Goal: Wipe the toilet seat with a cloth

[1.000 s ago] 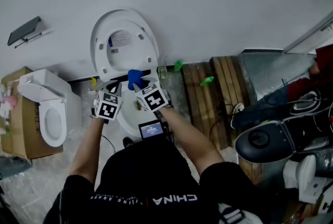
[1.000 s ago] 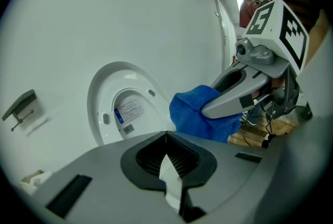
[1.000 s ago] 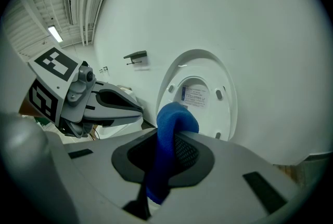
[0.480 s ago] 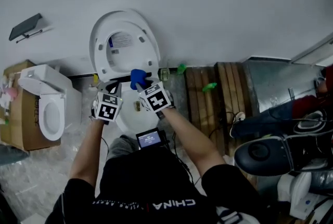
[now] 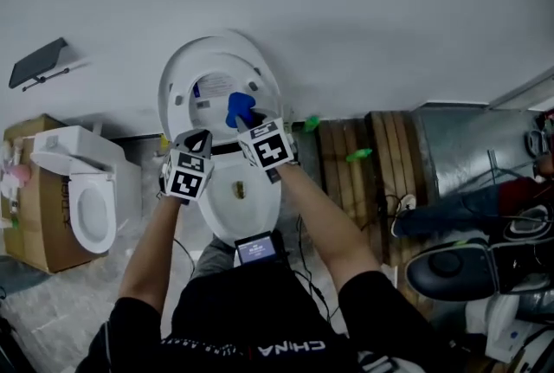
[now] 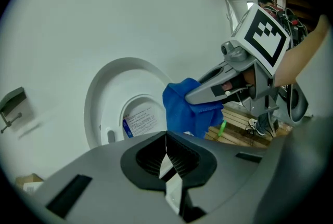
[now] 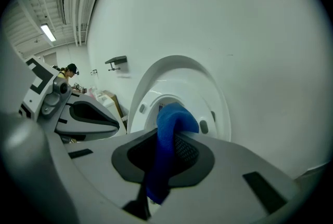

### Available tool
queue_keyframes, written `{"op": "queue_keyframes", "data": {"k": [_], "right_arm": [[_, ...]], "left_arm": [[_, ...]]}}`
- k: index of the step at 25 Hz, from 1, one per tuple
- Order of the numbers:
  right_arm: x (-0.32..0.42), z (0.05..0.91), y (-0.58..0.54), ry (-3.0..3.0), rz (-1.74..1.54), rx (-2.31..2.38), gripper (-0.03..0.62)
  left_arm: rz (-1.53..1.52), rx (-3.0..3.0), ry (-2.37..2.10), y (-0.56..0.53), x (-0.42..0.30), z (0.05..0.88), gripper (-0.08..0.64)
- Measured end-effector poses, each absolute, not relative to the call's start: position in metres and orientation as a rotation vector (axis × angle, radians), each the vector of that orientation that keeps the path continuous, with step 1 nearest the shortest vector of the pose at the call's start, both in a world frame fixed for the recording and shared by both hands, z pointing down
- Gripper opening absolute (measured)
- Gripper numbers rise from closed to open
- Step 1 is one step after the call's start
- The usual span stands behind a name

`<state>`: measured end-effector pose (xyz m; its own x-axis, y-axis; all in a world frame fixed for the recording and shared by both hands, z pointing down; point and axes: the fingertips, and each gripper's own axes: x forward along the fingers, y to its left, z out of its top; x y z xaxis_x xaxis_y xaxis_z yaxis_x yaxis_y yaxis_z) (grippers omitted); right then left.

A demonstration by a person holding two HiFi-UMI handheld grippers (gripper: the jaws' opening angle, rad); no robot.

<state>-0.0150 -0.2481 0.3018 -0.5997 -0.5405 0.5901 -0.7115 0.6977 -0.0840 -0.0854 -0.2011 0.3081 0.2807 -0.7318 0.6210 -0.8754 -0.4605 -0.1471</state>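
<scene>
Against the white wall stands a toilet point(image 5: 247, 205) with its toilet seat point(image 5: 179, 99) tipped upright. Through the seat's ring shows a label point(image 5: 208, 88) with a blue band, its print too small to read.

Over the back of the bowl, the right claw point(image 5: 245, 117) is clenched on a blue cloth point(image 5: 240, 107). The cloth bunches out past the tips in front of the raised seat; whether it touches the seat cannot be told. Just beside it, the left claw point(image 5: 198, 138) is clamped tight with nothing between its jaws.

Left of the toilet, a second toilet point(image 5: 82, 189) sits against a cardboard box point(image 5: 30, 189), and a dark holder point(image 5: 39, 61) is fixed to the wall above them. On the right lie wooden slats point(image 5: 346, 189), with one green thing point(image 5: 310, 122) at their near corner and another point(image 5: 357, 155) lying on them. Farther right is a dark rounded lid point(image 5: 459, 267) among cables.

A small lit screen point(image 5: 257, 248) sits at the person's chest, overlapping the front of the bowl. The black shirt point(image 5: 234, 311) carries the letters CHINA, seen upside down.
</scene>
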Motion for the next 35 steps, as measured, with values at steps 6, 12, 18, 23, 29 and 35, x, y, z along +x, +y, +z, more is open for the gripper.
{"op": "queue_keyframes", "data": {"k": [6, 12, 18, 23, 29, 35], "right_arm": [[-0.038, 0.29, -0.331, -2.347, 0.381, 1.081, 0.052], [-0.067, 0.288, -0.377, -2.321, 0.338, 1.091, 0.052], [-0.109, 0.286, -0.385, -2.321, 0.301, 1.042, 0.052], [-0.139, 0.287, -0.38, -2.342, 0.276, 0.977, 0.052], [-0.172, 0.297, -0.371, -2.388, 0.249, 0.902, 0.052], [-0.199, 0.316, -0.357, -2.409, 0.251, 0.789, 0.052]], "left_arm": [[0.918, 2.371, -1.444, -0.264, -0.115, 0.308, 0.012], [0.886, 2.378, -1.432, -0.296, -0.14, 0.31, 0.012], [0.862, 2.355, -1.423, -0.304, -0.173, 0.324, 0.012], [0.847, 2.321, -1.422, -0.3, -0.192, 0.337, 0.012], [0.833, 2.281, -1.432, -0.291, -0.211, 0.353, 0.012], [0.812, 2.231, -1.438, -0.279, -0.223, 0.373, 0.012]]}}
